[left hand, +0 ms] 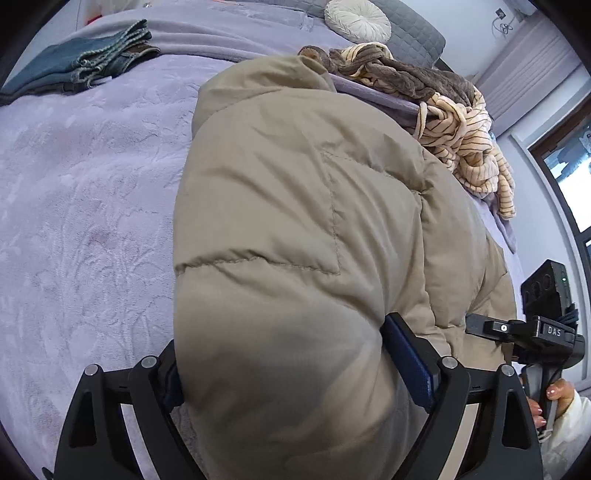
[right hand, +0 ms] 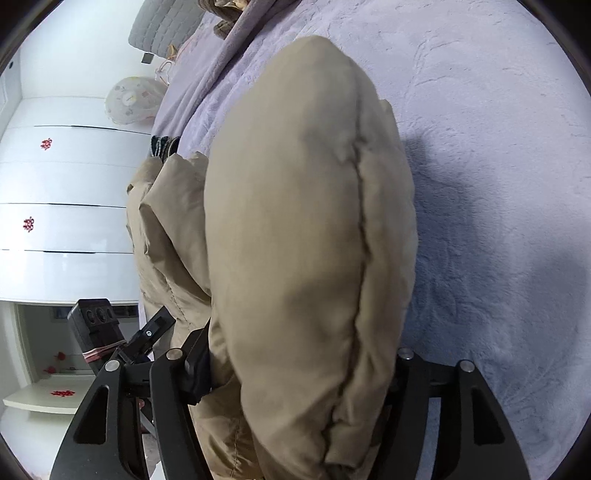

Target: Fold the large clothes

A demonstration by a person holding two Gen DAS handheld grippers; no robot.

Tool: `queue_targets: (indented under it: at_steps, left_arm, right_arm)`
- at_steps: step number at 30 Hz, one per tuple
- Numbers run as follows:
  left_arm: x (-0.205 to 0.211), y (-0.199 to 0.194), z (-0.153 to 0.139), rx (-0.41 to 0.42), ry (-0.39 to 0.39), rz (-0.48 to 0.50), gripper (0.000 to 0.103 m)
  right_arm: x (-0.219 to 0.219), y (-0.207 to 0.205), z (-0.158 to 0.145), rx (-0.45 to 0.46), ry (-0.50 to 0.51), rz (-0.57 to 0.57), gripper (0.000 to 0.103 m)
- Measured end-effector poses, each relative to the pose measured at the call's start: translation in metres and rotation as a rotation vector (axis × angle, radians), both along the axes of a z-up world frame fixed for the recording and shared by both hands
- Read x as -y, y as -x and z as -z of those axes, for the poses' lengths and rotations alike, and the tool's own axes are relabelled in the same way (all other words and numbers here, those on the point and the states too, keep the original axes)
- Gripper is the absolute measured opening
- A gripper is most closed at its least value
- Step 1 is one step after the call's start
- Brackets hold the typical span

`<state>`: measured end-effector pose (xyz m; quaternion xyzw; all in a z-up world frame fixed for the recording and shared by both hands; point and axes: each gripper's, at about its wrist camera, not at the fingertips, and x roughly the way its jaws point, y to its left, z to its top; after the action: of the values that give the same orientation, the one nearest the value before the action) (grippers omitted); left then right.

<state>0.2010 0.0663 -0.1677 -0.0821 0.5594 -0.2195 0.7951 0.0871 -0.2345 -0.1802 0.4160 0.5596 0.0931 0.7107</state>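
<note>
Lying on the lavender plush bed cover (left hand: 81, 206), the puffy beige quilted down jacket (left hand: 295, 229) runs its long axis straight away from the left gripper (left hand: 295, 373), its far rounded end pointing toward the heap of cream striped and brown fleece clothes (left hand: 443, 122) beyond the fingers. The near end of the jacket bulges between the left gripper's fingers (left hand: 410, 365), which stand spread wide on either side of the padding; the blue pad of the finger on the picture's right lies against the fabric, the other is mostly hidden behind the bulge, and whether the fingers press the jacket or merely flank it I cannot tell. Past the fingers and off to their left, a folded pair of blue denim jeans (left hand: 92, 62) rests on the bed cover, well apart from the jacket, and a round cream cushion (left hand: 356, 20) sits farther still against a grey quilted headboard (left hand: 410, 33). In the right wrist view a thick rolled fold of the same jacket (right hand: 306, 229) fills the space between the right gripper's (right hand: 295, 373) fingers (right hand: 197, 373), again stretching lengthwise away from them, with a stitched seam running along that axis. These fingers are parted around the fold; the one on the picture's left touches the fabric, but a firm clamp cannot be told. A hand (left hand: 554, 400) in a white sleeve holds the right gripper's handle, just right of the left fingers.
</note>
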Motion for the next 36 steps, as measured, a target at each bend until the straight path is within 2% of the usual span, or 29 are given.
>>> queue_targets:
  at_steps: [3,6,7,8,9,11,13,16,18,19,21,24,33,36]
  left_arm:
    - [-0.007,0.006,-0.031,0.102,-0.075,-0.023,0.093]
    - [-0.027,0.005,-0.057,0.186,-0.046,-0.068,0.092]
    - [-0.031,0.000,-0.061,0.201,-0.040,-0.084,0.092]
    - [-0.033,-0.007,-0.065,0.216,-0.038,-0.095,0.092]
    - [-0.034,-0.014,-0.065,0.219,-0.044,-0.101,0.092]
    - [-0.021,-0.031,-0.062,0.213,-0.046,-0.104,0.092]
    - [-0.003,-0.043,-0.054,0.195,-0.051,-0.076,0.092]
    - [0.028,-0.043,-0.037,0.187,-0.132,-0.006,0.093]
    - [0.042,-0.037,-0.028,0.222,-0.204,0.014,0.093]
    - [0.047,-0.037,-0.025,0.220,-0.211,0.021,0.093]
    - [0.050,-0.038,-0.020,0.207,-0.201,0.022,0.093]
    - [0.054,-0.037,-0.018,0.206,-0.212,0.034,0.093]
    - [0.042,-0.018,-0.036,0.179,-0.247,0.029,0.093]
    - [0.032,-0.008,-0.043,0.164,-0.254,0.019,0.093]
  right_arm:
    - [0.006,0.010,-0.027,0.015,0.124,0.005,0.070]
    - [0.009,0.027,-0.069,0.077,0.283,0.047,0.067]
    - [0.024,0.026,-0.085,0.121,0.317,0.067,0.061]
    - [0.029,0.023,-0.097,0.150,0.333,0.073,0.040]
    - [0.018,0.017,-0.108,0.170,0.338,0.073,0.027]
    - [0.013,-0.002,-0.117,0.218,0.321,0.063,0.026]
    - [0.000,-0.024,-0.114,0.242,0.308,0.031,0.026]
    - [-0.026,-0.058,-0.101,0.237,0.299,0.003,0.026]
    - [-0.033,-0.067,-0.079,0.166,0.368,0.012,0.025]
    - [-0.036,-0.065,-0.069,0.124,0.388,0.021,0.023]
    - [-0.028,-0.064,-0.047,0.047,0.378,0.052,0.011]
    - [-0.018,-0.056,-0.029,0.023,0.339,0.065,0.004]
    - [-0.019,-0.052,-0.039,0.024,0.328,0.046,0.004]
    - [-0.024,-0.044,-0.052,0.034,0.341,0.032,0.005]
